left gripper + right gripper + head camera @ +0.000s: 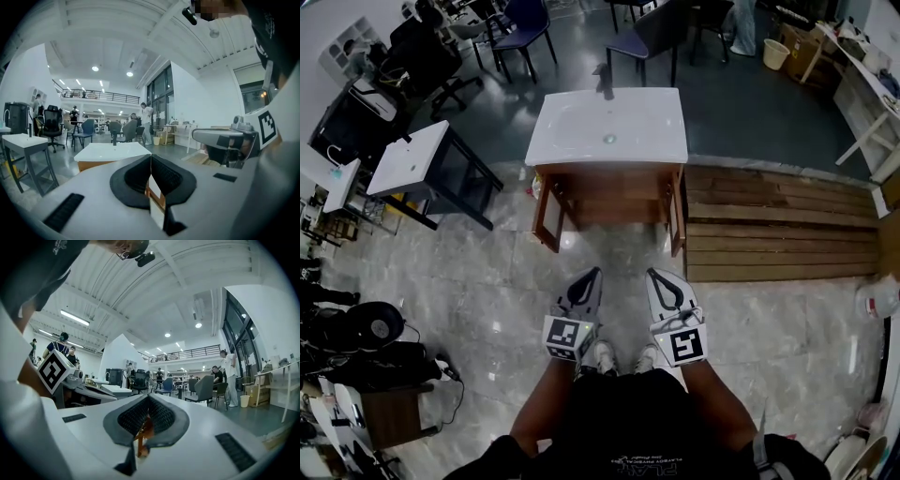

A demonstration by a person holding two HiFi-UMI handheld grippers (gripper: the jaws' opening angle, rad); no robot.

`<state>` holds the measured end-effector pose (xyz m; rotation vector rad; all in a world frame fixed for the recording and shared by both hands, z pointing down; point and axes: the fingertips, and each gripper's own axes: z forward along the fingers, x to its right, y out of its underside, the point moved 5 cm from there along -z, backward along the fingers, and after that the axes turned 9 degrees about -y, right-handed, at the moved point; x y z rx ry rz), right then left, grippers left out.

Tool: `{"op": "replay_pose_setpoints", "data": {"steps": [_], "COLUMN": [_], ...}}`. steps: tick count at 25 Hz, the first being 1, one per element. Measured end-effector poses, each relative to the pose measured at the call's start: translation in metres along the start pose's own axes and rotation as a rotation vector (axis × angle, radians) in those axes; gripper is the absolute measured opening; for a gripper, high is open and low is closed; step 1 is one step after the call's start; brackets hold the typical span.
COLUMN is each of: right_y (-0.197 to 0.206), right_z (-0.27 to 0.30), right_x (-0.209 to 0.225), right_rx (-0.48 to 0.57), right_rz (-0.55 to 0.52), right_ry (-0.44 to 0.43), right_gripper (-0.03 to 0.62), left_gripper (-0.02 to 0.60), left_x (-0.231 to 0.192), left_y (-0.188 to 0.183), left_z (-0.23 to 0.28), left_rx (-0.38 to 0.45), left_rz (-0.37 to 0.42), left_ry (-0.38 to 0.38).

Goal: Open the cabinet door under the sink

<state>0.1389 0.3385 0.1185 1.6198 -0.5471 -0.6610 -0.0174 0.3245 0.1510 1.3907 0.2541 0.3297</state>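
Closest, in the head view, the left gripper [594, 274] and right gripper [653, 275] sit side by side above the tiled floor [487, 272]. Both point at the cabinet [609, 197] and are well short of it. Both tongs are pinched together and hold nothing; each gripper view confirms the pads meeting tip to tip.

Ahead, the wooden cabinet stands under the white sink [609, 127]. Its left door [547, 214] and right door [677, 217] are both swung outward. A wooden platform [778, 225] lies just beside it on the right.

Only the head view shows how the doors stand. The left gripper view gives the sink top nearly edge-on, with the dark faucet [114, 138] at its back. Only the gripper views show a person [146, 122] standing far off by tall windows [159, 101].
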Motion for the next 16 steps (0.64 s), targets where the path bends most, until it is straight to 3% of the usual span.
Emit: {"op": "replay_pose_setpoints", "data": {"steps": [16], "right_y": [-0.018], "right_z": [0.050], "right_x": [-0.042], "right_rx": [-0.021], "right_rz": [-0.046], "right_ry": [0.008], "right_gripper": [0.025], "left_gripper": [0.023], "left_x": [-0.070], "left_y": [-0.012], "left_z": [-0.028], "left_rx": [0.033], "left_rz": [0.001], "left_ry": [-0.002]}}
